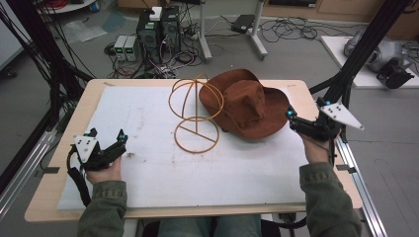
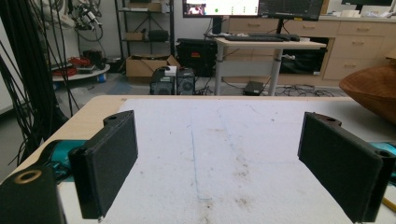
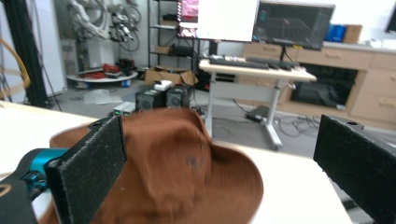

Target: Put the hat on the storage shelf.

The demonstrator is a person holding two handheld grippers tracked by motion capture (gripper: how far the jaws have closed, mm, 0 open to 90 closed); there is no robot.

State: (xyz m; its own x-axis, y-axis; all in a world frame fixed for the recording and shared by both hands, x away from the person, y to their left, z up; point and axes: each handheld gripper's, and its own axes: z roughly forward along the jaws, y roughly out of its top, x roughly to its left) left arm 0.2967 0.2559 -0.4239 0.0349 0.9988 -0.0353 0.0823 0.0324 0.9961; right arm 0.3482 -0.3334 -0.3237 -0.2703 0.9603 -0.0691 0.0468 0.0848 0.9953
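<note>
I am holding my right hand-held gripper [image 1: 292, 118] wide open beside the hat's [image 1: 249, 106] brim edge; my left hand-held gripper [image 1: 109, 141] is also gaping wide over bare bench [image 1: 148, 163].

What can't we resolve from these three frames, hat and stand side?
- Hat far brim, high view: hidden behind its own crown.
- Hat near brim, right gripper view: cut off by the bottom edge and covered by a jaw of the right tool; blurred too.
- Wire stand contact with the hat, high view: its loops overlap the brim, so touching or apart is unclear.
- Hat, left gripper view: cut by the right edge.
</note>
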